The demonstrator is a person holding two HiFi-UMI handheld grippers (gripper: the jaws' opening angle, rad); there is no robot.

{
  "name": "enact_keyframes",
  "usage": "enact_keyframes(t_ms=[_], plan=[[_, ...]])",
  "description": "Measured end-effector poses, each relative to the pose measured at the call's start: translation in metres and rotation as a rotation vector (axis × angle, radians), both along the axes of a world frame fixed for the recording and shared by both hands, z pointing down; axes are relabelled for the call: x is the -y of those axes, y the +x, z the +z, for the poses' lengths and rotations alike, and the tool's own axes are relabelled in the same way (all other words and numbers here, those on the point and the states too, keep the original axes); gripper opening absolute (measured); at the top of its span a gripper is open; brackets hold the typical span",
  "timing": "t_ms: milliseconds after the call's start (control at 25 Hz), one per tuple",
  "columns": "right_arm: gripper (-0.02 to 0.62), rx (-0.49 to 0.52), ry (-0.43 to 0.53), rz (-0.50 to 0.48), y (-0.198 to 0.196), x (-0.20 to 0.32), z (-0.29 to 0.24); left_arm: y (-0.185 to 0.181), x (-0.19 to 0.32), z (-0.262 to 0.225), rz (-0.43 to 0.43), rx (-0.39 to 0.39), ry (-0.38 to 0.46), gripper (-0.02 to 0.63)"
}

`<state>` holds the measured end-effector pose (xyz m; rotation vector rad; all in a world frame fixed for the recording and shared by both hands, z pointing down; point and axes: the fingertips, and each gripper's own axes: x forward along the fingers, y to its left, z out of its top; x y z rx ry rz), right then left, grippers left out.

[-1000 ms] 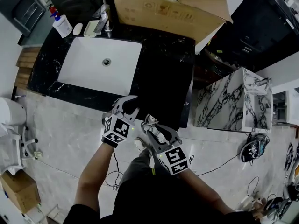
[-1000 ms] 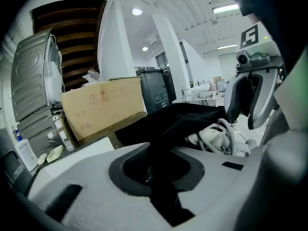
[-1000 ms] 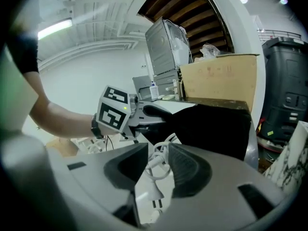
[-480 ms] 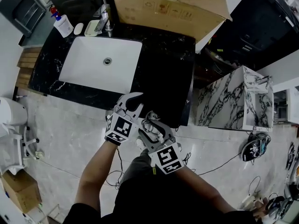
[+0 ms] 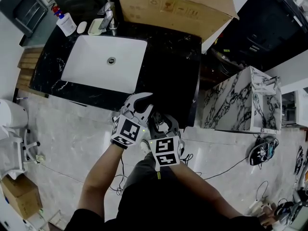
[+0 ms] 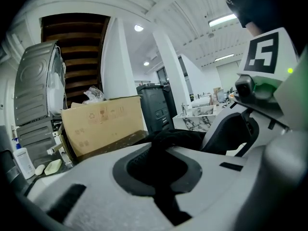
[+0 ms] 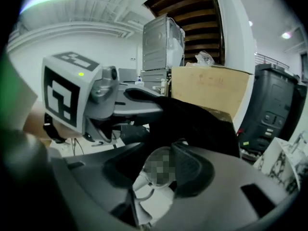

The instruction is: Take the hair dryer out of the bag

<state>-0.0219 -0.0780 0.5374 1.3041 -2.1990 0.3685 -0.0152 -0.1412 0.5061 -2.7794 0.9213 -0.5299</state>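
Note:
A black cloth bag hangs at the counter's front edge, and a fold of it is pinched in my left gripper, which is shut on the fabric. In the head view my left gripper and right gripper sit side by side over that edge. From the right gripper view the bag bulges just beyond my right gripper. Its jaws have just been closing but stand apart, and only floor shows in the gap between them. No hair dryer shows anywhere.
Ahead lies a black marble counter with a white sink, a faucet and a soap bottle. A large cardboard box stands at the counter's back. A marbled block is to the right, with cables on the floor.
My right gripper has swung left until its marker cube sits beside the left gripper. The left gripper has shifted slightly up and forward with the bag fabric.

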Motion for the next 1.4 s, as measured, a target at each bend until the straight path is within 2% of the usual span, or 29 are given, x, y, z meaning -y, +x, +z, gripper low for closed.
enact_keyframes(t_ms=[160,240,320,360,720,920,1000,1120,1240,1400], plan=[[0.113,0.047,-0.005,0.134,0.020,0.009,-0.002,-0.001,-0.004,-0.001,-0.010,-0.005,0.010,0.029],[0.157,0.074,-0.022,0.165,0.027,0.013,-0.001,-0.002,-0.007,-0.001,-0.016,-0.010,0.013,0.029],[0.272,0.099,-0.043,0.165,0.023,0.018,0.003,-0.004,-0.008,0.000,-0.026,-0.014,0.014,0.029],[0.294,0.104,-0.052,0.167,0.020,0.019,0.006,-0.005,-0.008,0.000,-0.031,-0.015,0.015,0.029],[0.311,0.111,-0.132,0.250,0.013,0.023,0.028,-0.014,-0.014,0.002,-0.069,-0.018,0.007,0.029],[0.313,0.105,-0.165,0.267,0.018,0.023,0.033,-0.016,-0.018,0.002,-0.078,-0.033,0.015,0.029],[0.333,0.121,-0.188,0.271,0.025,0.020,0.037,-0.018,-0.020,0.003,-0.078,-0.038,0.015,0.029],[0.333,0.130,-0.213,0.243,0.031,0.018,0.037,-0.020,-0.022,0.005,-0.082,-0.045,0.009,0.029],[0.333,0.094,-0.220,0.215,0.040,0.015,0.037,-0.019,-0.026,0.007,-0.078,-0.058,0.002,0.029],[0.333,0.039,-0.208,0.199,0.032,0.016,0.045,-0.014,-0.033,0.004,-0.064,-0.072,0.012,0.029]])
